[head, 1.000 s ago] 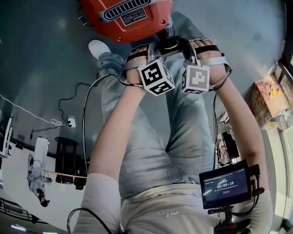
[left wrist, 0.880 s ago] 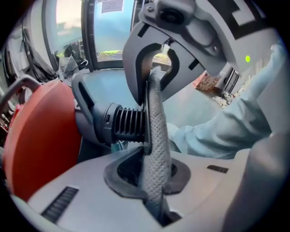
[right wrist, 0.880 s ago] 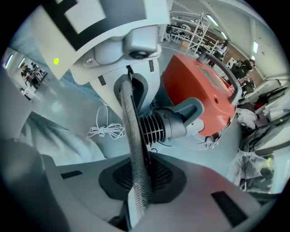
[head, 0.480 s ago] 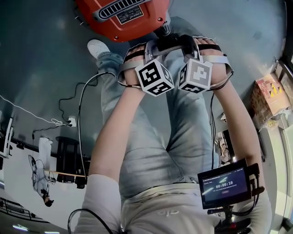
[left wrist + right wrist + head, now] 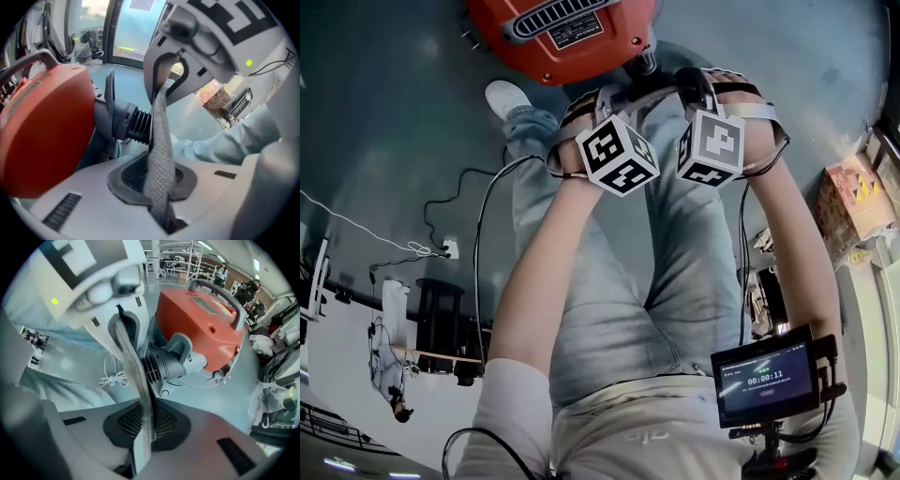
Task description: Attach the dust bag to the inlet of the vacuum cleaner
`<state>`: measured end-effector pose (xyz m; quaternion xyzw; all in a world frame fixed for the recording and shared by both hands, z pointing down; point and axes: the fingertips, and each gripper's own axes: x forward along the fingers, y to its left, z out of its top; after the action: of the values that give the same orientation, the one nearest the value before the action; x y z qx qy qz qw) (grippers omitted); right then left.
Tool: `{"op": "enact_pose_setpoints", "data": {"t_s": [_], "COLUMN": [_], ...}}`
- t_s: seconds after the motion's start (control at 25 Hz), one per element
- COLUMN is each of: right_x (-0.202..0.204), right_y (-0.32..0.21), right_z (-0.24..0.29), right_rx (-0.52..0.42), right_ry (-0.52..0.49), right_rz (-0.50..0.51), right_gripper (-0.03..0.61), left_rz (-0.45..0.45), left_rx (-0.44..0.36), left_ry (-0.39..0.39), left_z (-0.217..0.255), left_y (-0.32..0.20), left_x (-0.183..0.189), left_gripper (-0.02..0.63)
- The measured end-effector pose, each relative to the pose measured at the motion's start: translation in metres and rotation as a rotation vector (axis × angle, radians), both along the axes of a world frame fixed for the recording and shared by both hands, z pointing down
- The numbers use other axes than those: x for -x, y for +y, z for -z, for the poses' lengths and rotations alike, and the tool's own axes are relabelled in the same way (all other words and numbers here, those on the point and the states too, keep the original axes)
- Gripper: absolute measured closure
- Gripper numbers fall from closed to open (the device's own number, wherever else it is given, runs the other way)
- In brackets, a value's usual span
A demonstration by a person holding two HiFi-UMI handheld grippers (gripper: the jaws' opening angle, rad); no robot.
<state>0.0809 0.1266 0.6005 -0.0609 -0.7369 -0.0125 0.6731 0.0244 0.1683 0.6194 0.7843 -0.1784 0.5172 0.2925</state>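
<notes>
A red vacuum cleaner [image 5: 558,37] lies on the floor at the top of the head view, its grey ribbed inlet [image 5: 133,124] [image 5: 161,366] facing my hands. Both grippers hang close together just short of the inlet, pointing down. A strip of grey mesh dust bag [image 5: 159,154] stretches between them. My left gripper [image 5: 161,208] is shut on one end of the strip. My right gripper [image 5: 143,446] has its jaws closing, with the other end of the dust bag [image 5: 136,380] pinched between its pads. The rest of the bag is hidden.
The person's legs in jeans [image 5: 609,300] and a white shoe [image 5: 506,97] are beside the vacuum. A black cable [image 5: 478,244] and a coiled white cord [image 5: 112,376] lie on the floor. A cardboard box [image 5: 853,202] is at the right, and a small monitor [image 5: 769,375] at the waist.
Both hands have rolled slightly and stayed in place by the inlet. The right marker cube has shifted a little up and to the right.
</notes>
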Motion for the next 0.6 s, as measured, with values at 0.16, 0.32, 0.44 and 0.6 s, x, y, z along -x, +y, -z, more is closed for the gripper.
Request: {"op": "enact_pose_setpoints", "data": {"t_s": [0.16, 0.32, 0.44, 0.6], "right_x": [0.002, -0.002, -0.002, 0.004], "right_y": [-0.001, -0.003, -0.002, -0.003], "right_z": [0.004, -0.016, -0.013, 0.007], "right_rx": [-0.015, 0.030, 0.013, -0.017], "right_ry": [-0.001, 0.014, 0.017, 0.034], "right_rz": [0.038, -0.015, -0.007, 0.010], "right_gripper": [0.555, 0.555, 0.557, 0.555], "left_rz": [-0.052, -0.068, -0.045, -0.002], "left_rx": [0.014, -0.004, 0.011, 0.094], "left_ry": [-0.009, -0.014, 0.012, 0.062], "left_z": [-0.008, 0.013, 0.005, -0.016], "left_y": [0.000, -0.007, -0.009, -0.005], "left_x": [0.000, 0.004, 0.007, 0.005], "left_gripper": [0.581, 0.581, 0.580, 0.580]}}
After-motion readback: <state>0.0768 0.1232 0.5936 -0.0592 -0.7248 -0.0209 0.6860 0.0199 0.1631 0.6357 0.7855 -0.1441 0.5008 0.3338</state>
